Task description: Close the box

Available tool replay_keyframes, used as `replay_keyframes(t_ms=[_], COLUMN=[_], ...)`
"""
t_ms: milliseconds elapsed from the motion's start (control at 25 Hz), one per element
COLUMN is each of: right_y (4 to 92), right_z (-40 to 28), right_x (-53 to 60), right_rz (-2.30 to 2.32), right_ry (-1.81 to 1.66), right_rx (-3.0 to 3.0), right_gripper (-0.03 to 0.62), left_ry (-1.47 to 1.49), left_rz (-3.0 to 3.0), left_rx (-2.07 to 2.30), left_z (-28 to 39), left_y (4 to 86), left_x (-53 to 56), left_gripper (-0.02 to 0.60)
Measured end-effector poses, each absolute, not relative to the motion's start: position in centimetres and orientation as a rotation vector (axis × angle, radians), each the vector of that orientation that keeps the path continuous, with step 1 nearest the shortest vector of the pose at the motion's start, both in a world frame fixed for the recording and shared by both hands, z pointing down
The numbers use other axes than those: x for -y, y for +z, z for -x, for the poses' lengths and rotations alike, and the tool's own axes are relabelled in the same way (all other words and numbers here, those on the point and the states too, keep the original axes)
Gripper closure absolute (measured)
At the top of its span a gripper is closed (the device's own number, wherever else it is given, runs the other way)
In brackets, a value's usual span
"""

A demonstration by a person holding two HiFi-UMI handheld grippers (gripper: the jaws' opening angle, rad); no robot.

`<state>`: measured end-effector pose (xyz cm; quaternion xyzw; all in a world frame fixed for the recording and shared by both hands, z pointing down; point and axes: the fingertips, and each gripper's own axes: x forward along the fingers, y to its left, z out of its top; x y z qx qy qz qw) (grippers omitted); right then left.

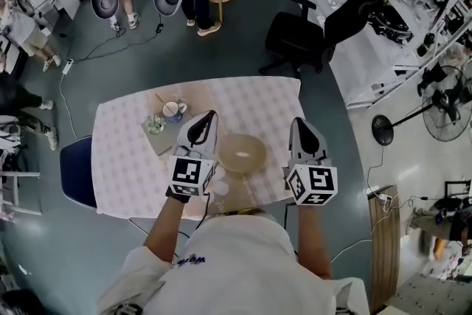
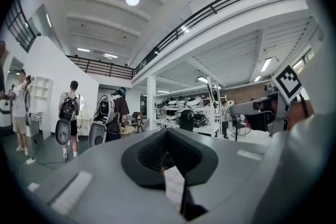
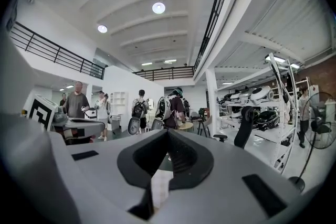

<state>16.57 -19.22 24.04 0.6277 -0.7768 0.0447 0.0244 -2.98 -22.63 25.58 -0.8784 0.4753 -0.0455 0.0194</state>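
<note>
A round, shallow tan box [image 1: 242, 153] lies on the checked tablecloth [image 1: 125, 158], near the front edge of the table. Whether its lid is seated I cannot tell. My left gripper [image 1: 209, 115] hovers just left of the box and my right gripper [image 1: 299, 122] just right of it, both held above the table and apart from the box. In the left gripper view the left gripper [image 2: 167, 131] points level at the room with its jaws together and nothing between them. The right gripper [image 3: 168, 131] does the same in its own view.
A brown board [image 1: 164, 136] with a cup [image 1: 172, 111] and a small glass [image 1: 155, 124] sits at the table's back left. A blue chair [image 1: 76, 170] stands at the left, a black office chair [image 1: 295, 37] beyond the table. People stand at the back; a floor fan [image 1: 446, 113] is at the right.
</note>
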Motion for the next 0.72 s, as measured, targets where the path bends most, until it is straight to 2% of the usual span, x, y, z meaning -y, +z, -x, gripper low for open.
replay_keyframes(t_ms=[120, 200, 240, 600, 640, 720], right_y=[23.8, 23.8, 24.0, 24.5, 24.6, 24.6], right_z=[-16.2, -16.0, -15.9, -15.5, -15.5, -15.4], right_x=[19.4, 19.6, 19.5, 19.5, 19.5, 19.4], right_rz=[-1.928, -1.920, -1.916, -1.907, -1.905, -1.903], right_ry=[0.140, 0.140, 0.142, 0.158, 0.159, 0.160], right_rx=[2.413, 2.420, 2.422, 2.426, 2.426, 2.428], right_gripper=[0.591, 0.591, 0.591, 0.591, 0.591, 0.591], left_ry=[-0.243, -0.246, -0.223, -0.127, -0.136, -0.154], left_rz=[2.641, 2.653, 2.671, 2.782, 2.791, 2.792], left_rx=[-1.416, -1.372, -1.361, -1.327, -1.328, -1.330], left_z=[2.1, 1.4, 1.2, 2.1, 2.1, 2.3], left_y=[25.1, 25.1, 25.1, 24.9, 24.9, 24.9], left_x=[22.3, 22.1, 22.0, 21.5, 21.5, 21.3], left_gripper=[0.580, 0.501, 0.492, 0.495, 0.504, 0.577])
